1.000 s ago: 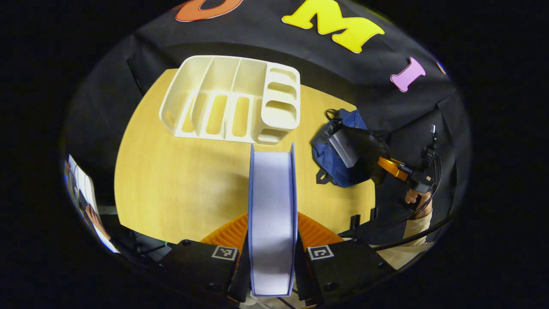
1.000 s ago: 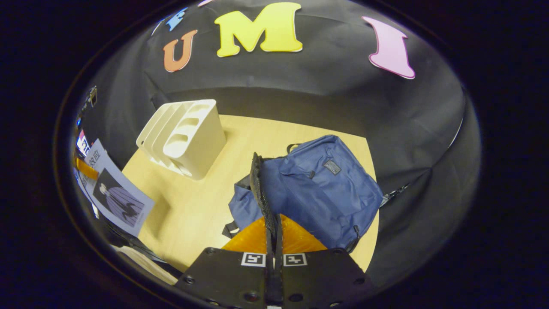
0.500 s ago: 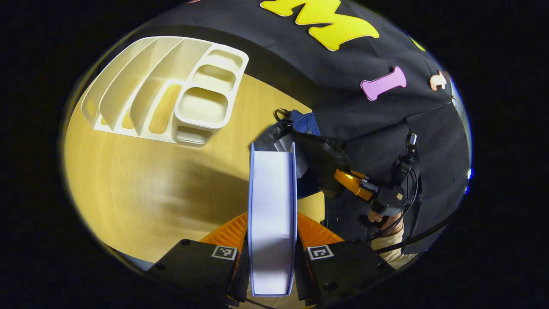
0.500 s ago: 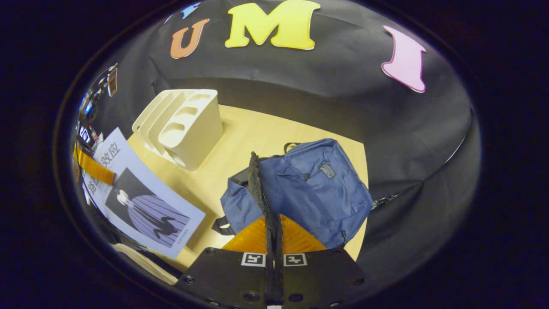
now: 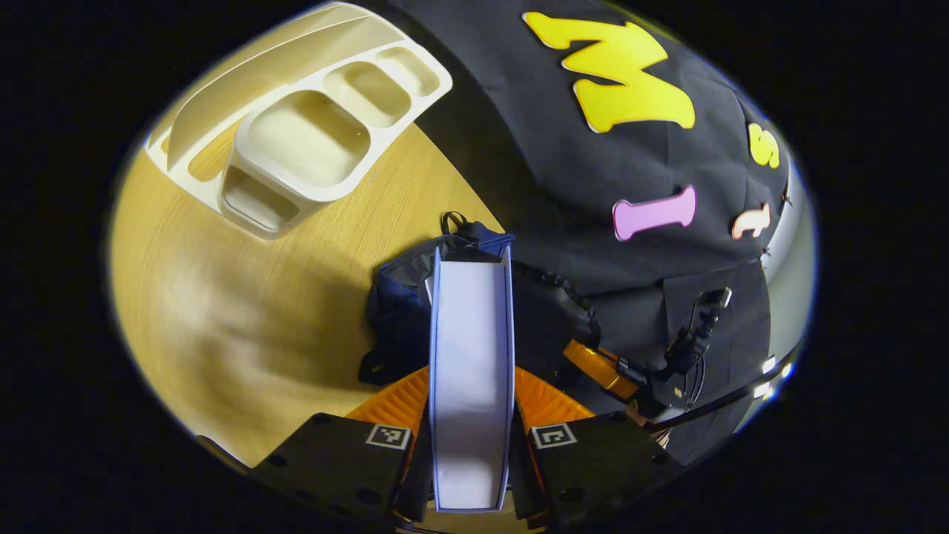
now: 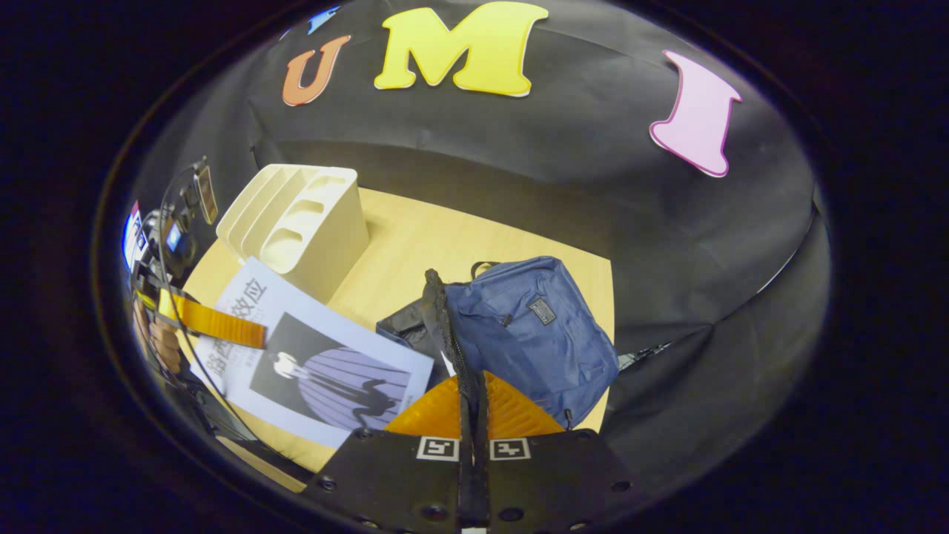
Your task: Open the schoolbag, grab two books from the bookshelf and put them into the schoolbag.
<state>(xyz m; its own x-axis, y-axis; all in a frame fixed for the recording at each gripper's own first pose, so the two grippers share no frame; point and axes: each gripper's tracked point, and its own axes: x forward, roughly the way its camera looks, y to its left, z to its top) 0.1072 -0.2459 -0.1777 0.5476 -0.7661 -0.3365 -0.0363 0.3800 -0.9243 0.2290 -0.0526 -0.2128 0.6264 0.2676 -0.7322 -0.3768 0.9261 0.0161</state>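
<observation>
swung across from the bookshelf (image 5: 296, 126), now over the schoolbag (image 6: 534, 326). soft bag, mouth held up by right gripper (image 6: 472, 404) clenched on zipper edge (image 6: 445, 326). stiff, likely weighty book (image 5: 471, 371), clamped mid-cover by left gripper (image 5: 471, 404), long axis pointing into the schoolbag.

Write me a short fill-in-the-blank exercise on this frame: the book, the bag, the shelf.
1. The left gripper is shut on a ____.
2. The right gripper pinches the zipper edge of the ____ schoolbag.
3. The bookshelf stands on the ____ table.

Missing words: book; blue; wooden
</observation>
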